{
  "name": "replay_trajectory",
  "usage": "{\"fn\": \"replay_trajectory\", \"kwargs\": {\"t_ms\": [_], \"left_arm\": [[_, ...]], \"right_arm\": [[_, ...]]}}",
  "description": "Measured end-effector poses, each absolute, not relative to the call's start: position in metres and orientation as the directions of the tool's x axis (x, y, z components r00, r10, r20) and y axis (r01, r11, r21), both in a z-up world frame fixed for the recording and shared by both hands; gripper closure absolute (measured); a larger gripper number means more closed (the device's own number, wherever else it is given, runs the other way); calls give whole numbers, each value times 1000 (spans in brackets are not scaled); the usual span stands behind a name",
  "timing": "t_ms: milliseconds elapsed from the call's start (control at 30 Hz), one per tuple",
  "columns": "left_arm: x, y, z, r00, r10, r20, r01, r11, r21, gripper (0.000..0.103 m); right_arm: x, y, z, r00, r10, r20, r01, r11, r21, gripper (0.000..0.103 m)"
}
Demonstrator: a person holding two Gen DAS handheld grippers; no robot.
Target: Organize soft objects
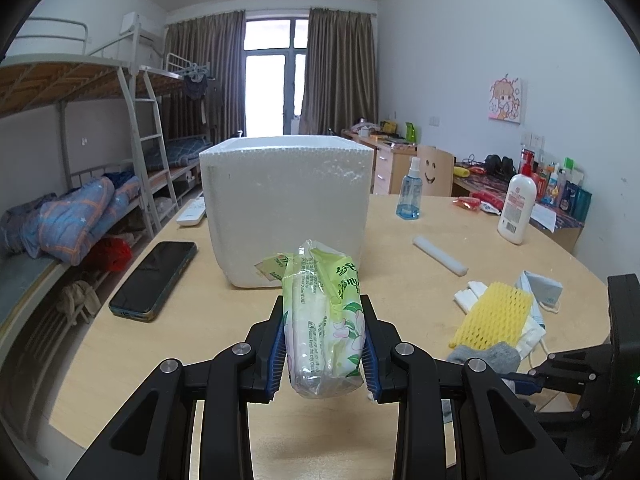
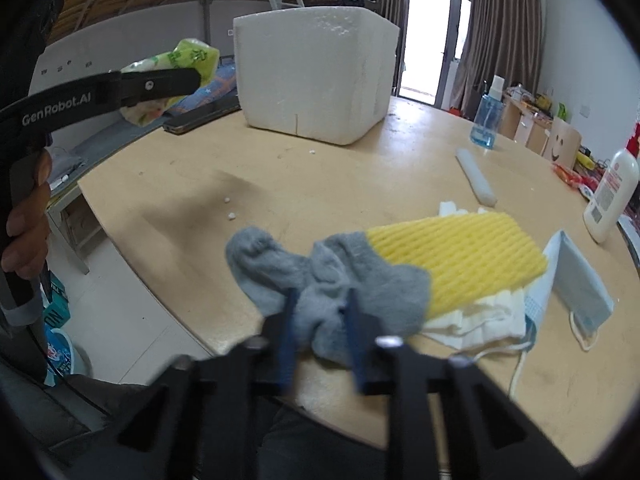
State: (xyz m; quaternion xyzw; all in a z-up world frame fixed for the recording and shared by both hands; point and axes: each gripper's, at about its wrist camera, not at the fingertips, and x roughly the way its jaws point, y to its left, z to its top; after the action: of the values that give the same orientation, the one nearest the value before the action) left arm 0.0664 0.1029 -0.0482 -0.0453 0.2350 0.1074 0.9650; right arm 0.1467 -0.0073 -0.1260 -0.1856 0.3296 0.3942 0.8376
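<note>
Left wrist view shows the left gripper clamping a green tissue pack at lower centre, aimed at the foam box – probably its destination – while the right gripper, lower centre of its view, pinches the grey sock for collection.

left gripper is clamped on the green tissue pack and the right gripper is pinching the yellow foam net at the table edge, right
Not quite. The right wrist view shows the right gripper pinching the grey sock, not the yellow foam net beside it. The left gripper does clamp the green tissue pack.
</note>
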Motion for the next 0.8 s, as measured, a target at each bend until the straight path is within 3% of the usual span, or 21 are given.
{"fn": "replay_trajectory", "kwargs": {"t_ms": [133, 800], "left_arm": [[64, 105, -45, 870, 194, -453, -236, 971, -38, 69], [63, 126, -17, 878, 255, -406, -291, 956, -29, 69]], "right_arm": [[151, -7, -123, 448, 566, -692, -796, 604, -21, 86], [180, 9, -42, 438, 755, -488, -827, 551, 110, 86]]}}
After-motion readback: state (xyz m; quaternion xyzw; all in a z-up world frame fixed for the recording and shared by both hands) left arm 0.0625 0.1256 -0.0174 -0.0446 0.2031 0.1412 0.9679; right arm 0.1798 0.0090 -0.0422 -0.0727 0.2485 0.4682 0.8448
